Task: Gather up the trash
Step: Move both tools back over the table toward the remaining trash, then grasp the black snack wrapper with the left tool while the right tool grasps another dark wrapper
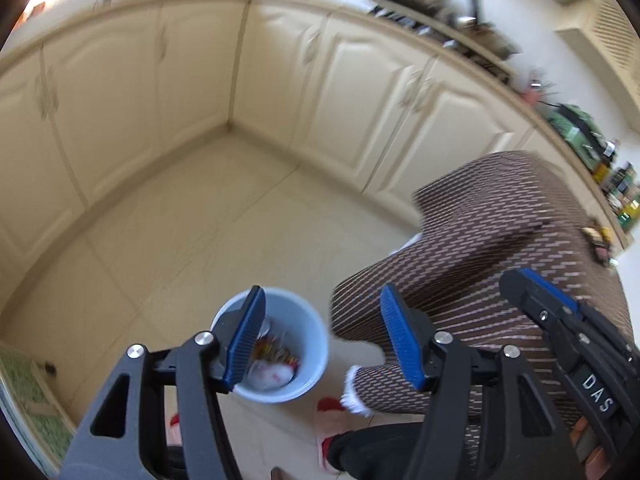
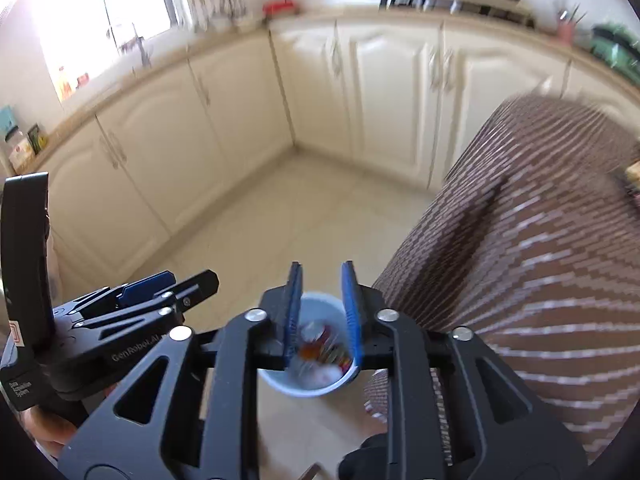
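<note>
A pale blue trash bin (image 1: pixel 308 332) stands on the tiled floor below both grippers, with white crumpled paper and coloured wrappers (image 1: pixel 274 360) inside. My left gripper (image 1: pixel 320 340) is open and empty, high above the bin, its left finger over the bin's left rim. My right gripper (image 2: pixel 322 312) is partly open with nothing between its blue pads, directly above the bin (image 2: pixel 316 384). The right gripper also shows at the right edge of the left wrist view (image 1: pixel 560 320), and the left gripper at the left of the right wrist view (image 2: pixel 152 288).
Cream cabinet doors (image 1: pixel 360 92) line two walls and meet in a corner. The person's patterned brown leg (image 1: pixel 500 248) and red slippers (image 1: pixel 332 408) stand right of the bin. A green mat (image 1: pixel 28 392) lies at the lower left. The worktops carry clutter.
</note>
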A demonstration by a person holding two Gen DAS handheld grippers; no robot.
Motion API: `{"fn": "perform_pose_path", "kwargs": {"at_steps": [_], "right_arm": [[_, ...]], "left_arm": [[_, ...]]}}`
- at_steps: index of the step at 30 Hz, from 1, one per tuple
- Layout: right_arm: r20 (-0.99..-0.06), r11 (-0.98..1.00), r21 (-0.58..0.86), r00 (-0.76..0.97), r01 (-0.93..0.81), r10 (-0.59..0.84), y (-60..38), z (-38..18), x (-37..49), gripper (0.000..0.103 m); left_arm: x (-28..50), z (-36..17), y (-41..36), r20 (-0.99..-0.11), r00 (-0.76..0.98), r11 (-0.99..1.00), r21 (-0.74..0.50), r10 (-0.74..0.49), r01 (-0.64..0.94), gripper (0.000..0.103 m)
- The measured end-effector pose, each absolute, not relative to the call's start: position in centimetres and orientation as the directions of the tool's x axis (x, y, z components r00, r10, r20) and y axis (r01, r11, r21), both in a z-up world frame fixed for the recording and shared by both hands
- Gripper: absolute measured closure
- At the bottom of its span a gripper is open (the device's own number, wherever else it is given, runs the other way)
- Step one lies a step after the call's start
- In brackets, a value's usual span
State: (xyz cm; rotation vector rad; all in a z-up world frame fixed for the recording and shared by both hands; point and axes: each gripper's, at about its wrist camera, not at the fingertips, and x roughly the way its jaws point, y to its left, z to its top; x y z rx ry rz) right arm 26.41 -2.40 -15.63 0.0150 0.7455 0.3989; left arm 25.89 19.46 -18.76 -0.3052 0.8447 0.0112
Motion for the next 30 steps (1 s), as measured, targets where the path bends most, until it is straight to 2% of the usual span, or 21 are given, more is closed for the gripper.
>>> {"fn": "perform_pose_path", "kwargs": {"at_steps": [1, 2, 3, 7, 13, 17, 22, 30], "right_arm": [[-0.638, 0.929, 0.149, 0.685, -0.339, 0.352, -3.4, -14.7, 25.8, 0.067], [-0.616, 0.935, 0.143, 0.709, -0.326, 0.342, -4.6, -13.5, 25.1, 0.055], [-0.598, 0.941, 0.138, 0.731, -0.309, 0.328, -5.7, -12.5, 24.6, 0.054], [-0.518, 0.964, 0.136, 0.813, -0.228, 0.265, -11.9, -8.8, 22.4, 0.054], [-0.474, 0.987, 0.141, 0.870, -0.080, 0.138, -20.9, -6.7, 21.0, 0.052], [-0.478, 0.987, 0.162, 0.876, 0.022, 0.059, -26.6, -6.5, 21.1, 0.051], [-0.520, 0.977, 0.191, 0.854, 0.100, 0.014, -31.9, -8.0, 22.1, 0.051], [-0.586, 0.975, 0.200, 0.809, 0.094, 0.042, -34.5, -9.8, 25.5, 0.051]], "left_arm": [[25.6, -17.6, 18.3, -0.722, 0.682, 0.960, -0.260, -0.118, -0.108, 0.041], [25.3, -16.2, 16.8, -0.704, 0.698, 0.964, -0.256, -0.133, -0.074, 0.040], [25.2, -15.1, 15.4, -0.690, 0.708, 0.967, -0.250, -0.148, -0.042, 0.039], [25.3, -12.0, 9.5, -0.654, 0.725, 0.969, -0.233, -0.216, 0.078, 0.037], [26.0, -9.2, 0.0, -0.638, 0.700, 0.947, -0.198, -0.322, 0.255, 0.031], [27.7, -9.1, -6.0, -0.660, 0.654, 0.923, -0.184, -0.370, 0.337, 0.030], [30.4, -10.0, -11.0, -0.697, 0.606, 0.913, -0.188, -0.384, 0.364, 0.030], [35.2, -12.6, -14.1, -0.760, 0.561, 0.931, -0.160, -0.329, 0.328, 0.030]]}}
